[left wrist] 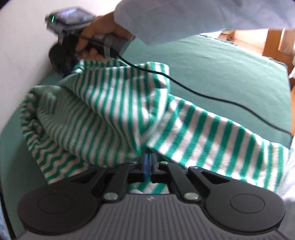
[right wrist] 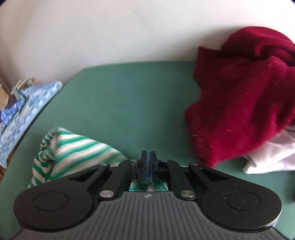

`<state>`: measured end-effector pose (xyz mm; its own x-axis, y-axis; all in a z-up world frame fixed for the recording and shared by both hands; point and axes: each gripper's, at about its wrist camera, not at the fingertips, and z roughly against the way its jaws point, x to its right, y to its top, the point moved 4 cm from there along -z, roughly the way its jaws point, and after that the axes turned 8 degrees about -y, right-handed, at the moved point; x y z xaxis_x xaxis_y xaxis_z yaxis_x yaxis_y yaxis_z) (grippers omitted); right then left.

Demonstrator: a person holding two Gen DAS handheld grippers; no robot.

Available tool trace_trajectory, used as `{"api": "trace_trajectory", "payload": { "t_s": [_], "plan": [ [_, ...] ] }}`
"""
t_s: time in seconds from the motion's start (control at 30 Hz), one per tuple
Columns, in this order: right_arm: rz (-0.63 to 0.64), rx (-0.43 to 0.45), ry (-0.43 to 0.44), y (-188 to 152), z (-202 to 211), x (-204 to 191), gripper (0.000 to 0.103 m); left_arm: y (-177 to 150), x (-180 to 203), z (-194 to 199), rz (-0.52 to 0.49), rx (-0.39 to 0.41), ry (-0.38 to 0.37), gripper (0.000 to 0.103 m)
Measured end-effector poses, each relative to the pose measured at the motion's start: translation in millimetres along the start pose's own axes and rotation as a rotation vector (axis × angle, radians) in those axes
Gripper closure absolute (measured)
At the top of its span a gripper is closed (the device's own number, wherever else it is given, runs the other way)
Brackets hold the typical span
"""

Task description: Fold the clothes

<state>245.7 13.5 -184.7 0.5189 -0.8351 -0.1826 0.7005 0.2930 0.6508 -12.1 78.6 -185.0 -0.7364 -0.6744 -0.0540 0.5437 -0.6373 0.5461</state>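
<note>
Striped top [left wrist: 114, 110] lies bunched on the green bed [left wrist: 221, 77]; left tongs [left wrist: 147, 162] pinching its near edge, right tongs [left wrist: 71, 62] gripping the far end. Right view: right tongs [right wrist: 149, 162] pressed together on striped cloth, one red sweater [right wrist: 239, 96] right, one white garment [right wrist: 271, 157] beneath it.

Left gripper [left wrist: 148, 162]: black linkage arms, round black end discs, silver screws, ribbed grey body with a small logo, blue pads on the fingers [left wrist: 146, 164]. Right gripper [right wrist: 149, 162] same build; in the left view it shows a grey housing, green light and thin black cable [left wrist: 202, 96]. Pale blue-white sleeve [left wrist: 184, 16] on the right arm.
</note>
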Motion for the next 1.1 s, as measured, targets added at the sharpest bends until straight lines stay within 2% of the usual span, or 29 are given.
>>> {"api": "trace_trajectory", "payload": {
  "t_s": [0.03,0.07,0.1,0.13,0.2,0.3,0.33,0.4,0.43,0.47,0.5,0.53,0.57,0.6,0.67,0.77,0.8,0.83,0.87,0.9,0.93,1.0,1.1],
  "plan": [
    [-0.077,0.019,0.042,5.8,14.1,10.0,0.088,-1.3,0.9,-0.4,0.000,-0.003,-0.008,0.103],
    [-0.148,0.036,0.086,10.3,31.8,21.2,0.071,-2.6,1.8,-0.8,-0.003,-0.001,-0.008,0.103],
    [-0.192,0.048,0.131,8.5,51.9,30.8,0.063,-2.4,1.6,-0.7,-0.004,0.002,-0.005,0.103],
    [-0.219,0.050,0.167,4.7,71.1,39.6,0.064,-2.2,1.4,-0.5,-0.004,0.005,-0.002,0.103],
    [-0.191,0.007,0.194,-14.6,102.8,51.8,0.064,-1.8,-0.8,1.3,-0.023,0.013,0.026,0.101],
    [-0.141,-0.090,0.170,-61.6,131.4,64.1,0.063,-0.5,-5.7,5.8,-0.068,0.028,0.080,0.085],
    [-0.109,-0.117,0.131,-74.9,133.4,66.5,0.063,-0.5,-5.0,8.1,-0.080,0.032,0.083,0.079],
    [-0.052,-0.147,0.080,-99.9,136.7,64.7,0.065,1.1,-2.4,8.2,-0.121,0.035,0.099,0.069],
    [-0.046,-0.150,0.083,-105.6,137.9,60.8,0.066,2.3,-1.5,5.9,-0.146,0.033,0.108,0.066],
    [-0.040,-0.152,0.085,-111.4,139.2,56.8,0.070,2.8,-0.1,1.8,-0.174,0.020,0.120,0.066],
    [-0.034,-0.155,0.088,-117.1,140.5,52.9,0.091,3.3,1.3,-2.3,-0.202,0.008,0.132,0.066],
    [-0.028,-0.158,0.091,-122.8,141.8,48.9,0.096,3.7,2.6,-6.1,-0.227,-0.003,0.142,0.067],
    [-0.019,-0.145,0.086,-126.7,146.0,45.9,0.096,3.7,3.3,-7.8,-0.240,-0.011,0.144,0.069],
    [-0.005,-0.095,0.064,-125.9,157.6,45.3,0.097,4.2,4.2,-6.6,-0.249,-0.015,0.136,0.073],
    [0.031,-0.006,0.016,-125.5,179.6,44.0,0.097,4.6,2.3,-3.1,-0.248,-0.019,0.114,0.074],
    [0.145,0.001,-0.094,-136.3,197.4,42.5,0.096,4.6,-1.0,6.7,-0.236,0.002,0.107,0.068],
    [0.178,-0.009,-0.118,-140.8,200.1,41.1,0.091,4.7,-1.8,9.4,-0.238,0.011,0.115,0.063],
    [0.198,-0.056,-0.106,-147.2,193.7,37.3,0.090,5.1,-2.9,10.4,-0.245,0.017,0.125,0.059],
    [0.216,-0.111,-0.095,-152.3,186.1,33.1,0.085,6.0,-2.2,11.3,-0.257,0.020,0.132,0.059],
    [0.237,-0.153,-0.087,-156.4,180.1,28.3,0.085,6.9,-1.5,12.3,-0.269,0.023,0.139,0.059],
    [0.251,-0.141,-0.086,-156.0,180.6,24.0,0.085,8.3,-1.0,13.1,-0.280,0.027,0.146,0.059],
    [0.198,-0.029,-0.094,-144.6,193.9,25.2,0.082,14.3,-2.3,13.7,-0.294,0.043,0.156,0.059],
    [-0.008,0.082,-0.076,-117.6,184.6,36.1,0.076,23.4,-2.4,-0.9,-0.298,0.038,0.143,0.056]
  ]
}}
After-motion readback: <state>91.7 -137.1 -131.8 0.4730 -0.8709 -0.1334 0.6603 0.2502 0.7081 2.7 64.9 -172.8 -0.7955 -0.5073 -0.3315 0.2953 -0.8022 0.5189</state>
